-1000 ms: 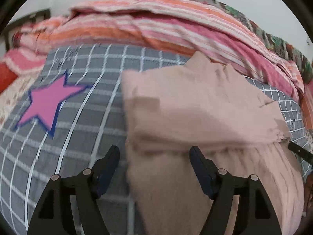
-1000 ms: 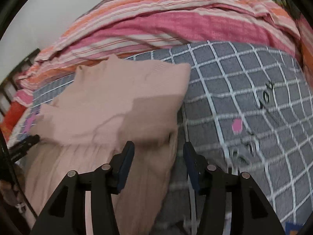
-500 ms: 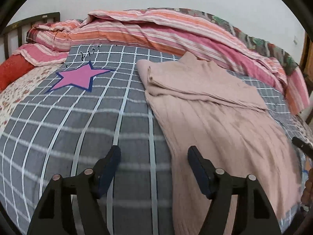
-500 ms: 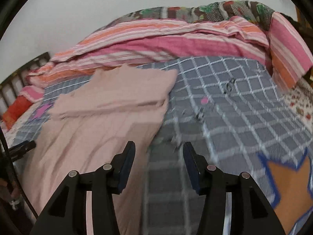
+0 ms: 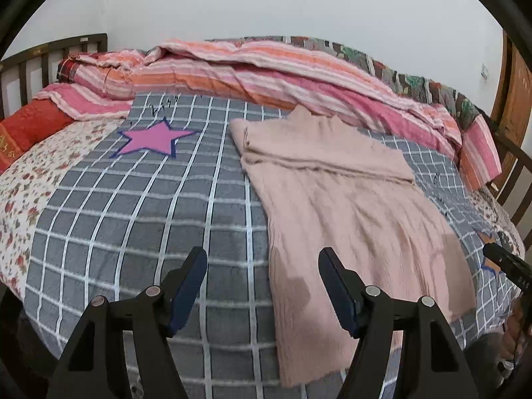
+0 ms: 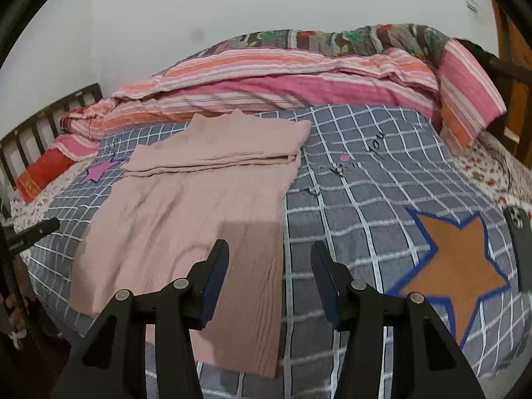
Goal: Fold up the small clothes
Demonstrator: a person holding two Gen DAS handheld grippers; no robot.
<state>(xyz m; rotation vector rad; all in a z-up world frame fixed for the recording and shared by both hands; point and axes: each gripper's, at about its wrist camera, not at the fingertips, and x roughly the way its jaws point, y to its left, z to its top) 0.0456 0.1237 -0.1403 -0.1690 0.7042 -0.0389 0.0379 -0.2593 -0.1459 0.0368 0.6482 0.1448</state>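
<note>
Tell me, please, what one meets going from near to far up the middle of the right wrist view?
Right tool, open → pink garment's near hem → its folded-over top part → grey checked cover → striped pink quilt → white wall.

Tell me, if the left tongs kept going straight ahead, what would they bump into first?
Probably the grey checked blanket right beside the pink garment. The open left tongs point at the garment's left edge, so they might catch that edge instead; depth is hard to judge here.
</note>
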